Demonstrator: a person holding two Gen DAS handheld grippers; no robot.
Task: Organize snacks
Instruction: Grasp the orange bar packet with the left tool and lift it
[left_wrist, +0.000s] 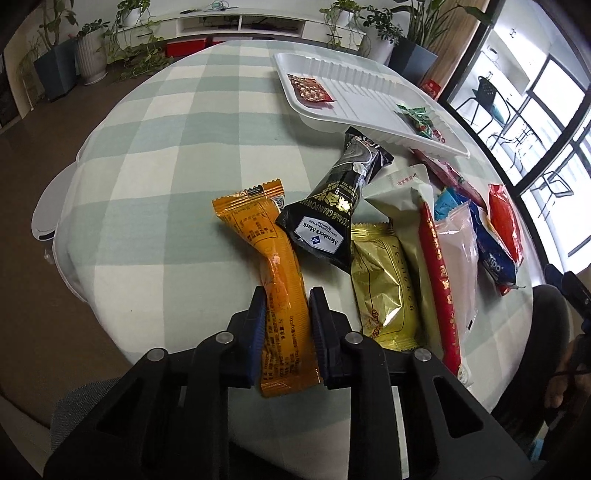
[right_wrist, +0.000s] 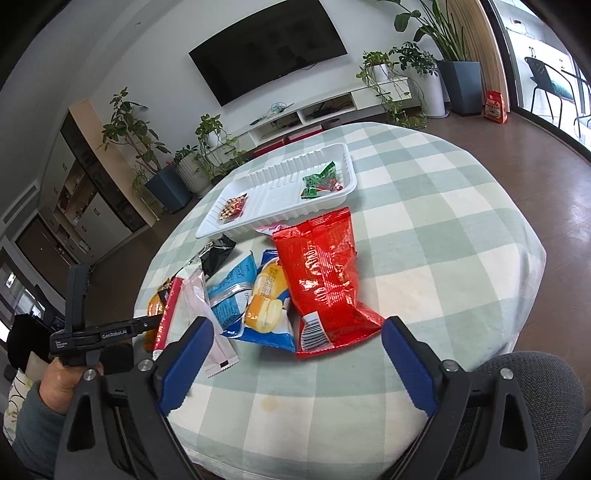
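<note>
Here, left gripper (left_wrist: 287, 295) fingers clamp long orange wrapper (left_wrist: 275, 266), crinkled, printed; right gripper (right_wrist: 297, 326) fingers wide, empty.

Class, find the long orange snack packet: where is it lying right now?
In the left wrist view, the orange packet lies on the checked tablecloth, left of the black packet, its near end pinched in the left gripper.

A matt checked cloth (right_wrist: 424, 221) is covering the counter; the ribbed white plastic tray (right_wrist: 258, 221) is looking smooth, and the red foil snack bag (right_wrist: 325, 280) at centre frame is gleaming glossily.
</note>
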